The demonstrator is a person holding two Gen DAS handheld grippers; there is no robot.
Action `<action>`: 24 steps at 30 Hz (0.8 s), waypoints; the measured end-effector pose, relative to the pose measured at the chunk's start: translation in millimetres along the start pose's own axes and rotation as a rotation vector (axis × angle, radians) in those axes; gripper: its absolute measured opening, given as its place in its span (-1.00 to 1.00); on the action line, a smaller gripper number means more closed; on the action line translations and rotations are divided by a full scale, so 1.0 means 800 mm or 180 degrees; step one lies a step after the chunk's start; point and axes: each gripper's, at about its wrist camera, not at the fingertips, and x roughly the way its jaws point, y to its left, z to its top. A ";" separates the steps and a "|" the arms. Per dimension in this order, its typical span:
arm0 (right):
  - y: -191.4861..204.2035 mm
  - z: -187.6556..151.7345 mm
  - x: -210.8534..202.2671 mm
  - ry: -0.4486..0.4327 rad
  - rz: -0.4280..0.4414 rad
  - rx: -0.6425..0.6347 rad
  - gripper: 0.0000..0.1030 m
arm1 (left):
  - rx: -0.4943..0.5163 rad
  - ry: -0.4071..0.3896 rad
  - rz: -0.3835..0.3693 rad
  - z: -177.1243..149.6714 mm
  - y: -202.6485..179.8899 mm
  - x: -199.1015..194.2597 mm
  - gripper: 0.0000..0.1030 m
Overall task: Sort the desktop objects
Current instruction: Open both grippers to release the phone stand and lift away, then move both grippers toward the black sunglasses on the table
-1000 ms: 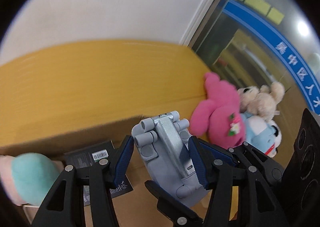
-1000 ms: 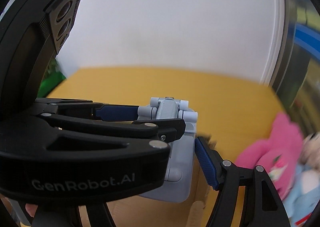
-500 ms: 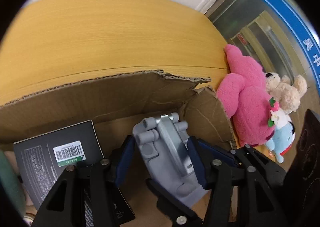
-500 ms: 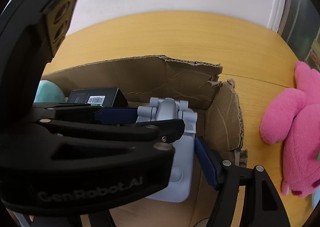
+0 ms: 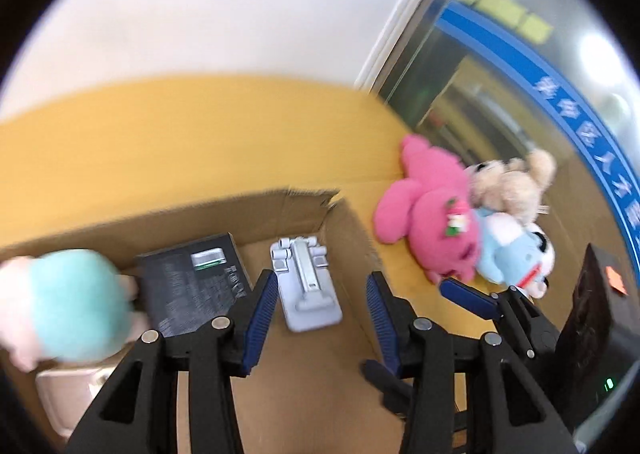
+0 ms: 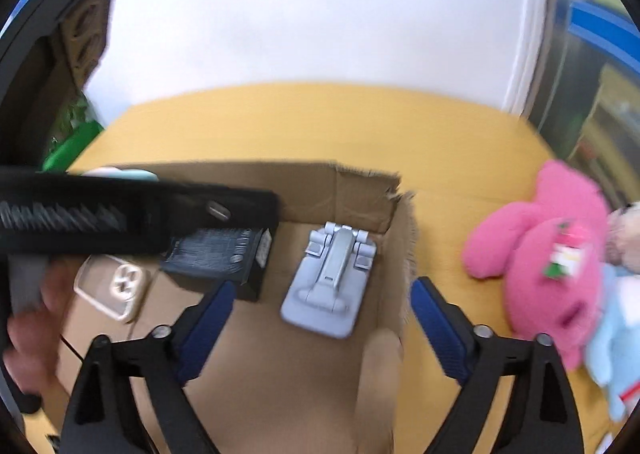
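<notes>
A grey folding stand (image 5: pixel 306 294) (image 6: pixel 332 282) lies flat on the floor of an open cardboard box (image 5: pixel 200 221) (image 6: pixel 280 189). My left gripper (image 5: pixel 320 278) hovers above and behind the stand. Its jaws are opening and the blue pads touch nothing. My right gripper (image 6: pixel 323 286) is also over the box, with jaws opening wide and nothing pressed between them. In the right wrist view the left gripper (image 6: pixel 140 217) crosses as a blurred black bar. One blue fingertip (image 5: pixel 468 298) of the right gripper shows in the left wrist view.
The box also holds a black carton (image 5: pixel 192 290) (image 6: pixel 224 254), a teal plush (image 5: pixel 76 302) and a beige phone case (image 6: pixel 116 286). On the yellow table (image 5: pixel 160 133) to the right lie a pink plush (image 5: pixel 432 209) (image 6: pixel 552 254), a beige bear (image 5: pixel 508 185) and a light-blue plush (image 5: pixel 504 250).
Both grippers let go of the grey stand, which now lies on the box floor. Both have pulled back from it, and the right jaws stand much wider.
</notes>
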 end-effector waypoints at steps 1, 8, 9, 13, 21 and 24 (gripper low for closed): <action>0.005 -0.012 -0.029 -0.0142 0.0000 0.0008 0.94 | 0.0037 -0.0097 0.0012 -0.007 -0.004 -0.021 -0.01; 0.065 -0.048 -0.154 -0.0647 -0.0043 -0.0119 0.99 | 0.0376 -0.1138 0.0263 -0.099 -0.051 -0.219 0.27; 0.063 -0.052 -0.158 -0.0697 -0.0062 -0.0116 0.99 | 0.0409 -0.1286 0.0333 -0.115 -0.054 -0.246 0.49; 0.081 -0.074 -0.200 -0.0773 -0.0098 -0.0175 0.99 | 0.0491 -0.1495 0.0523 -0.158 -0.054 -0.309 0.55; 0.131 -0.121 -0.237 -0.0820 0.0049 -0.0257 0.99 | 0.0173 -0.1140 0.0724 -0.258 -0.006 -0.328 0.55; 0.151 -0.137 -0.239 -0.0780 0.0121 -0.0322 0.99 | 0.0050 -0.0983 0.0820 -0.294 0.015 -0.316 0.55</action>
